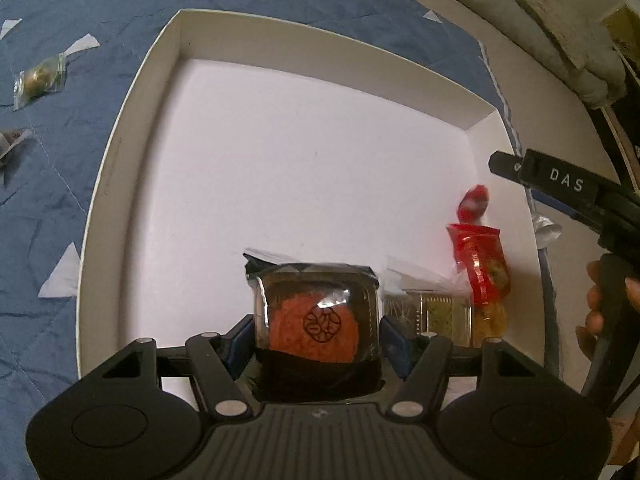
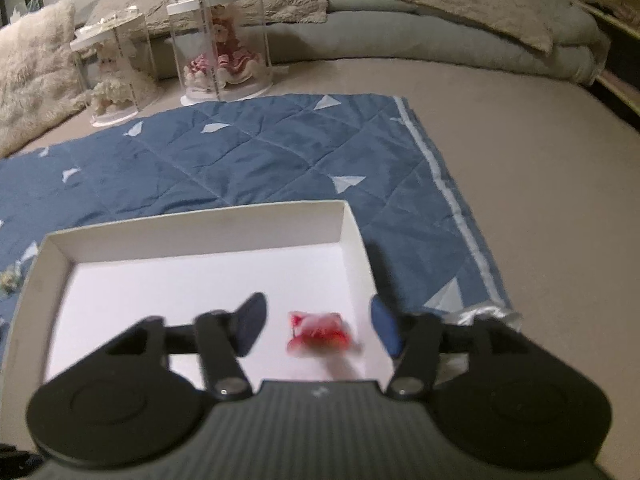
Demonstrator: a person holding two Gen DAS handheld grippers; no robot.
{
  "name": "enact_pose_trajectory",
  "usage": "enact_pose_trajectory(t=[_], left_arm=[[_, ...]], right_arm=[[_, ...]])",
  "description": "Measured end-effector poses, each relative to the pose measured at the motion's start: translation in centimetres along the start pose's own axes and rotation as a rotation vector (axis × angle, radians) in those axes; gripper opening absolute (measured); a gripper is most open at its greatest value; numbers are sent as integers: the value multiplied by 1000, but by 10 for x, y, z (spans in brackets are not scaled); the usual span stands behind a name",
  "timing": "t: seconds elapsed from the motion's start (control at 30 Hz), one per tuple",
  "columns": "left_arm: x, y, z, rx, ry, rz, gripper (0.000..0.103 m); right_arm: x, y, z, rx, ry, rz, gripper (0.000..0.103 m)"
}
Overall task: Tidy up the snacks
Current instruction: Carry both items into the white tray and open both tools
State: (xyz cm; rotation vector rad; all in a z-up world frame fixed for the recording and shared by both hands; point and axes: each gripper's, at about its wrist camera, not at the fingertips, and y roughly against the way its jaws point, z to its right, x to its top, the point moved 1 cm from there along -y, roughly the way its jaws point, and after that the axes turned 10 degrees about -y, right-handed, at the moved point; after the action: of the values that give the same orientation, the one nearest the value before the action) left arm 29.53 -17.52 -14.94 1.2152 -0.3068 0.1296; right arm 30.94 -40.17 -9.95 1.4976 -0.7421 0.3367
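Left wrist: left gripper squeezes sides of dark pack with orange cake, low over white box. Pack looks light, slippery, squashy; hold sides gently.

Right wrist: right gripper wide apart, holding nothing. Red candy blurry between jaws, over box floor. Tiny, crinkly.

the red candy under the right gripper is smeared by blur, its wrapper print unreadable. the left gripper hides the lower part of the dark pastry pack. a gold-wrapped snack sits half behind a red packet. a small wrapped sweet is cut by the frame's edge.
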Motion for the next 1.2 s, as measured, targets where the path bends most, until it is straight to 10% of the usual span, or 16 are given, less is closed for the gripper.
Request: enact_pose_trajectory(t=[0.6,1.2], left_arm=[[-6,14,10,19,-100,12,76],[-25,70,9,66,-200,105,99]], right_arm=[[-10,24,7,30,26,-69,66],[-30,93,14,84,39,-20,94]])
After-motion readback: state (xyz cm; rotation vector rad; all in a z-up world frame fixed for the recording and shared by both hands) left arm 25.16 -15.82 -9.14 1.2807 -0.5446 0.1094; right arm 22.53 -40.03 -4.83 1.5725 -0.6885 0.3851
